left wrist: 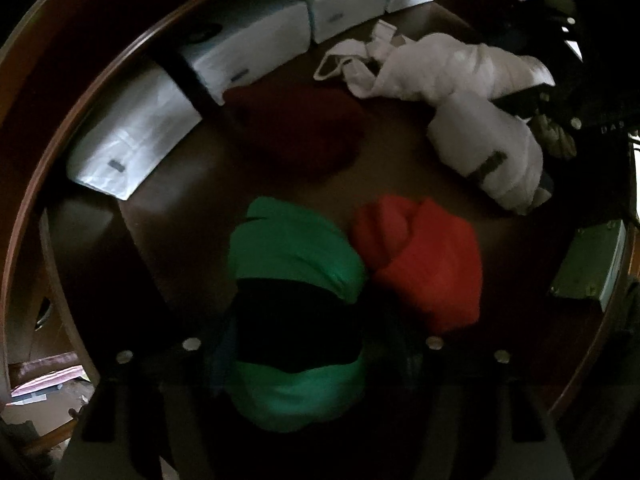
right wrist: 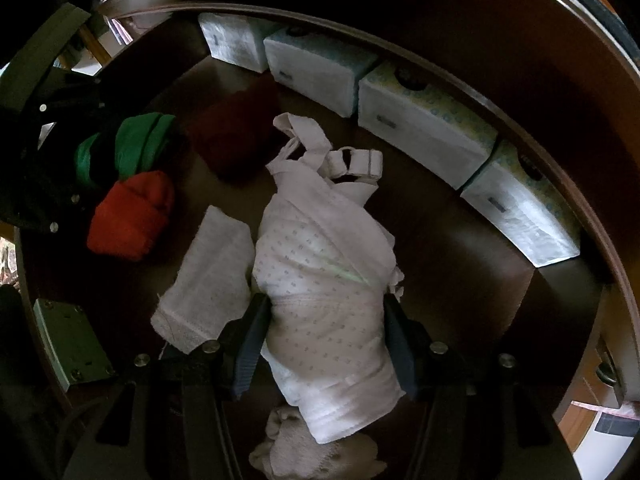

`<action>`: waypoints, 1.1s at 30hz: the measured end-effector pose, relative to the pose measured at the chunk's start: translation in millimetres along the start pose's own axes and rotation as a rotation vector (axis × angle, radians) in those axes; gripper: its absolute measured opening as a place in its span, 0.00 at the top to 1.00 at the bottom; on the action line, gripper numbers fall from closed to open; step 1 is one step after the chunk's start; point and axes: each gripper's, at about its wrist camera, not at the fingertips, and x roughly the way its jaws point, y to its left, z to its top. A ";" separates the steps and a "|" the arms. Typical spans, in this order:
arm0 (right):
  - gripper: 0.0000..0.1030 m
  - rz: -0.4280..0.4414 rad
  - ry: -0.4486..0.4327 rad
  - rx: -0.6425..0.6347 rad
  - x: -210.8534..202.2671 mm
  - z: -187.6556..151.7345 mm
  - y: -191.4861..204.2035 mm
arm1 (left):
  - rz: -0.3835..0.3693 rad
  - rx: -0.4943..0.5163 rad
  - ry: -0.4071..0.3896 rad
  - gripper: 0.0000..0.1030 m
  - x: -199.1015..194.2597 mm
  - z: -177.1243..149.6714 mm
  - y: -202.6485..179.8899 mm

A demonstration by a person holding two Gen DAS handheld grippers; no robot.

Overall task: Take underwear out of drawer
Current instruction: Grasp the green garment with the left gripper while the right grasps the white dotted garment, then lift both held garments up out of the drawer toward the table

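Right gripper [right wrist: 326, 344]: your jaws sit either side of the white dotted underwear roll [right wrist: 324, 280] at lower centre, pads pressed into its flanks, pinching it
Left gripper [left wrist: 308, 364]: pointing down over the green roll with the black band [left wrist: 296, 280]; fingers too dark to read, so I cannot tell whether you're squeezing it
Beside green: orange-red roll [left wrist: 424, 264] touching its right side
Upper centre: dark maroon roll [left wrist: 296, 128], apart from the others
Left of white roll: flat white folded piece [right wrist: 208, 276], just beside it
Drawer [right wrist: 460, 240]: dark wood floor, white tissue packs [right wrist: 424, 120] lined along the far wall
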 end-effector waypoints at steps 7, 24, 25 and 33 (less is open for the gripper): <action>0.55 0.008 -0.023 -0.005 -1.3 1.6 2.6 | -0.042 -0.060 -0.048 0.65 -8.0 -4.2 6.2; 0.66 -0.001 -0.113 0.052 -22.1 -3.8 4.2 | -0.005 -0.125 -0.168 0.74 -30.9 -15.5 16.8; 0.67 -0.006 -0.130 0.059 -24.7 -4.5 4.6 | 0.011 -0.131 -0.184 0.74 -33.4 -16.4 16.1; 0.67 -0.039 -0.225 0.030 -44.3 -8.0 10.3 | 0.117 -0.161 -0.305 0.75 -57.0 -27.0 9.0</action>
